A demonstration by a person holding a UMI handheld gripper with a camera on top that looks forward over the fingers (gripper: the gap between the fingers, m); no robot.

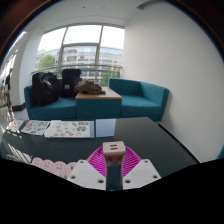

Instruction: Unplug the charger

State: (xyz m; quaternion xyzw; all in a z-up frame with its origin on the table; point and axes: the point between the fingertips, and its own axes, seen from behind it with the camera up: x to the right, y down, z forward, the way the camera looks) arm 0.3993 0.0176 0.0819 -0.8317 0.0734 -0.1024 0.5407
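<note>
Gripper (112, 160): fingers closed on small white charger block (112, 150), pink pads pressing both sides, block lifted clear above near edge of dark glass table (150, 135). No socket, power strip or cable discernible; whether plug is already free cannot be told, though raised, unsupported position suggests so. Clamped by flat sides, presumably for straight pull without twisting. Patterned sheets (58, 128) flat at table's far left corner, pale dotted items (55, 168) along near left edge. Beyond table: teal sofa (140, 98) carrying dark bags (62, 84), large window (85, 50) behind.
</note>
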